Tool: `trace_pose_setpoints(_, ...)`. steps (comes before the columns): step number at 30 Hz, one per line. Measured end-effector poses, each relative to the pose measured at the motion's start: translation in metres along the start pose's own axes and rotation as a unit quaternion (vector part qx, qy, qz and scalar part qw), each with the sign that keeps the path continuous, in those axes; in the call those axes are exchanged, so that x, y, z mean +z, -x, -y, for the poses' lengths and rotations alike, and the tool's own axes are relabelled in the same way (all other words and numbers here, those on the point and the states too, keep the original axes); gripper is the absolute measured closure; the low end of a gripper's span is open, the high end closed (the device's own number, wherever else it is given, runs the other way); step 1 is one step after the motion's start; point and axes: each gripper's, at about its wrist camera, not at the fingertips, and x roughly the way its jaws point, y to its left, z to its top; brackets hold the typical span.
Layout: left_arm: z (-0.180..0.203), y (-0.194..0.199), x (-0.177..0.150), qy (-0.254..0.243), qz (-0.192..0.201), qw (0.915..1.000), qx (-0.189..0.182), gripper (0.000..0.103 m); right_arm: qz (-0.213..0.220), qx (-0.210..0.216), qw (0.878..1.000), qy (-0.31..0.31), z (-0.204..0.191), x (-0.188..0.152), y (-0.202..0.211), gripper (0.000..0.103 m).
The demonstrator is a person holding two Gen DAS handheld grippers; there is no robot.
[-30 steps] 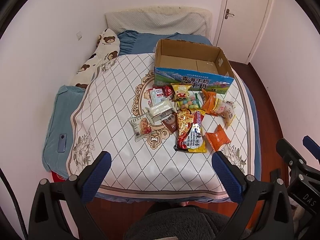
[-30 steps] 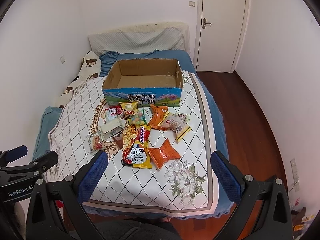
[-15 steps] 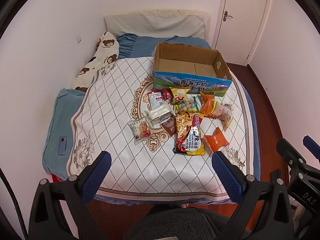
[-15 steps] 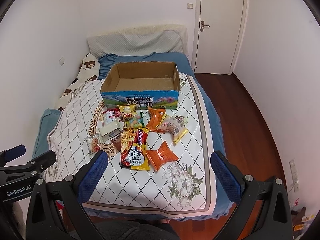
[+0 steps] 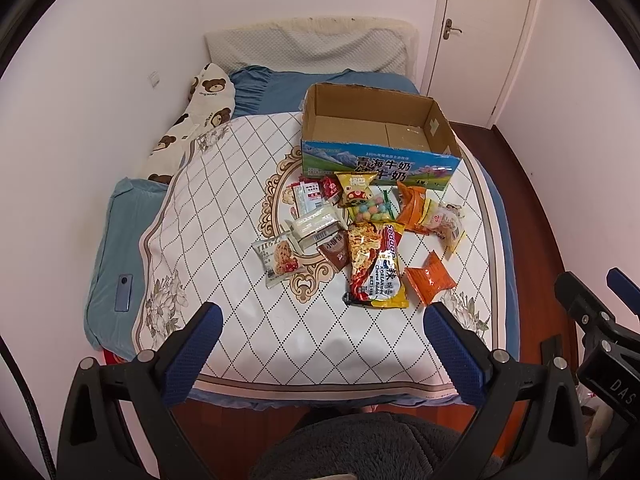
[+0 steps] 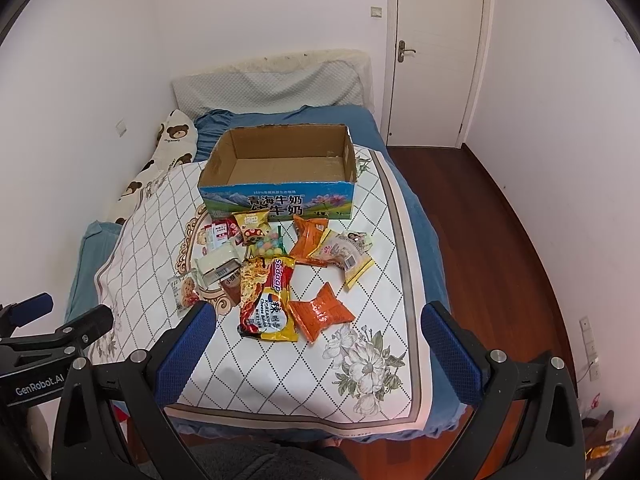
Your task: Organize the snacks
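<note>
An open, empty cardboard box (image 5: 380, 136) with a blue printed front stands on the bed; it also shows in the right wrist view (image 6: 280, 164). Several snack packs lie in front of it: a yellow noodle pack (image 5: 376, 264) (image 6: 268, 300), an orange pack (image 5: 430, 278) (image 6: 322, 312), a candy bag (image 5: 370, 210), a cookie pack (image 5: 278, 258) and a white box (image 5: 312, 226). My left gripper (image 5: 320, 344) is open and empty above the bed's near edge. My right gripper (image 6: 316, 344) is open and empty, also short of the snacks.
The bed has a white quilted cover (image 5: 224, 200) over a blue sheet (image 6: 428, 240). A bear-print pillow (image 5: 192, 128) lies along the left wall. A phone (image 5: 124, 292) lies on the blue sheet at left. A closed door (image 6: 436, 52) and wooden floor (image 6: 500, 260) are at right.
Both grippers have drawn back and tilted slightly, so the bed and box sit a little farther and lower in view. The jaws stay open. No snack has moved.
</note>
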Motion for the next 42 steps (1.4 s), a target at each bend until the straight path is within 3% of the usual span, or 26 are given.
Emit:
trace_pose_setpoints(33,-0.002,-0.002,0.007,0.003,0.003,1.0000,-0.002,0.000,0.007,0.003,1.000,-0.008,-0.001,0.007,-0.003,0.000)
trace_pose_setpoints(38,-0.006,-0.018,0.014,0.005,-0.001,1.0000,0.005,0.000,0.002,0.004,1.000,-0.016,0.002,0.006,-0.010,0.000)
trace_pose_setpoints(42,-0.008,-0.055,0.023,0.001,-0.021,0.9998,0.004,0.000,-0.023,0.002,0.999,-0.044,0.012,0.004,-0.045,0.000)
